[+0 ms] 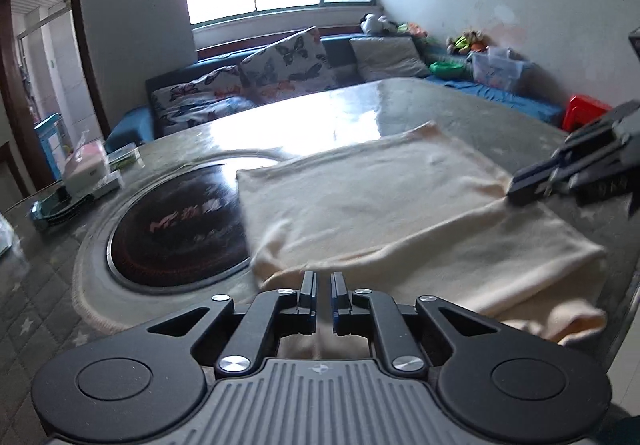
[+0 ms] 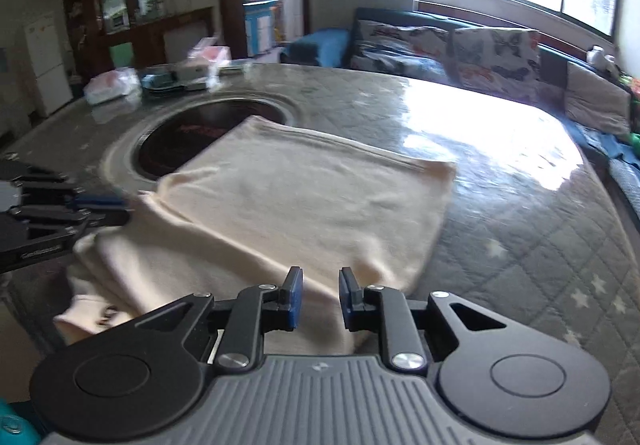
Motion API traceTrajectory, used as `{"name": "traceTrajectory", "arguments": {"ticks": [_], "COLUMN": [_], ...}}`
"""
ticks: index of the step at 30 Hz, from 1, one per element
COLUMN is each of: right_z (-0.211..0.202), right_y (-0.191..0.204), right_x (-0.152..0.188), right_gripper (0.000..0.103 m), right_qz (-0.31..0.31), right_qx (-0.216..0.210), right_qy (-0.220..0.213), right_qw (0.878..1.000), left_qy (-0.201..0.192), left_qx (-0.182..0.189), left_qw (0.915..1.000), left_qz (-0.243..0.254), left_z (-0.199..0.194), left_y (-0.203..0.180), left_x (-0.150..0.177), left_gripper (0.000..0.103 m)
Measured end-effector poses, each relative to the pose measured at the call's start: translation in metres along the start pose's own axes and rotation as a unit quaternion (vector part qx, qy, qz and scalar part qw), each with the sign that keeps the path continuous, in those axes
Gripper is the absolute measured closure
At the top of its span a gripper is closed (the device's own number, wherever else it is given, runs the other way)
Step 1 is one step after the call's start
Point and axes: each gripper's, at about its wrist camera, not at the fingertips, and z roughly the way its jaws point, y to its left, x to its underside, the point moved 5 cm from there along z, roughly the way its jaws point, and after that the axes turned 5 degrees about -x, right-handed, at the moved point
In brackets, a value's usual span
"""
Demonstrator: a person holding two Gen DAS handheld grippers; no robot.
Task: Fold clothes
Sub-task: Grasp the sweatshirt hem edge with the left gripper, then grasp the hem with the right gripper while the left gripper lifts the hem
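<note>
A cream garment (image 1: 400,205) (image 2: 300,197) lies folded on the quilt-covered table (image 1: 40,305) (image 2: 520,245), its top layer doubled over the lower one. My left gripper (image 1: 323,285) (image 2: 128,210) sits at the garment's near left edge. Its fingers are only a narrow slit apart, with cream fabric in the slit. My right gripper (image 2: 321,295) (image 1: 514,194) hovers over the garment's near right edge, its blue-padded fingers apart with nothing between them. A sleeve cuff (image 2: 80,317) hangs over the table's front edge.
A round black hob (image 1: 172,229) (image 2: 180,141) is set into the table, partly under the garment. Boxes and packets (image 1: 88,169) (image 2: 192,73) stand at the table's far left. A sofa with butterfly cushions (image 1: 280,65) (image 2: 480,45) runs behind, and a red stool (image 1: 584,109) is at the right.
</note>
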Motion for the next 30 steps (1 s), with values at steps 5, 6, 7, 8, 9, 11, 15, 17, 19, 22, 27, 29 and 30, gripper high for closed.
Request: {"name": "traceTrajectory", "arguments": {"ticks": [5, 6, 7, 8, 9, 11, 15, 17, 19, 22, 27, 29, 30], "right_z": [0.014, 0.016, 0.018, 0.016, 0.015, 0.008, -0.004, -0.005, -0.005, -0.008, -0.013, -0.015, -0.016], "right_y": [0.032, 0.037, 0.042, 0.046, 0.049, 0.051, 0.051, 0.051, 0.052, 0.051, 0.047, 0.046, 0.045], "right_x": [0.004, 0.005, 0.007, 0.009, 0.01, 0.011, 0.017, 0.024, 0.031, 0.034, 0.035, 0.035, 0.035], "right_gripper": [0.085, 0.085, 0.085, 0.085, 0.084, 0.084, 0.084, 0.084, 0.084, 0.084, 0.084, 0.083, 0.083], "right_qz": [-0.042, -0.048, -0.054, -0.062, -0.07, -0.078, -0.084, -0.085, -0.088, -0.089, -0.079, -0.075, -0.073], "right_qx": [-0.037, -0.043, -0.048, -0.05, -0.052, -0.053, -0.051, -0.054, -0.053, -0.052, -0.051, -0.05, -0.05], "right_qy": [0.021, 0.026, 0.031, 0.032, 0.033, 0.032, 0.036, 0.047, 0.055, 0.055, 0.05, 0.049, 0.048], "right_qw": [0.998, 0.998, 0.997, 0.996, 0.996, 0.995, 0.995, 0.994, 0.993, 0.993, 0.994, 0.995, 0.995], "left_qy": [0.017, 0.017, 0.014, 0.011, 0.008, 0.002, -0.007, -0.01, -0.015, -0.027, -0.036, -0.044, -0.05], "left_qx": [-0.001, 0.003, 0.005, 0.006, 0.008, 0.008, 0.023, 0.033, 0.039, 0.048, 0.06, 0.061, 0.064], "left_qw": [0.9998, 0.9998, 0.9999, 0.9999, 0.9999, 0.9996, 0.9979, 0.9959, 0.9925, 0.985, 0.9742, 0.9704, 0.969], "left_qz": [-0.005, -0.008, -0.003, 0.002, 0.009, 0.027, 0.06, 0.084, 0.115, 0.163, 0.215, 0.229, 0.233], "left_z": [0.017, 0.016, 0.012, 0.008, 0.004, -0.006, -0.029, -0.04, -0.052, -0.066, -0.064, -0.061, -0.06], "left_y": [0.0, 0.002, 0.002, 0.002, 0.003, 0.003, 0.003, 0.001, -0.003, -0.012, -0.032, -0.04, -0.043], "left_x": [0.001, 0.002, 0.003, 0.004, 0.004, 0.008, 0.019, 0.027, 0.036, 0.049, 0.062, 0.064, 0.064], "left_gripper": [0.094, 0.094, 0.094, 0.094, 0.094, 0.092, 0.091, 0.079, 0.07, 0.065, 0.065, 0.065, 0.065]}}
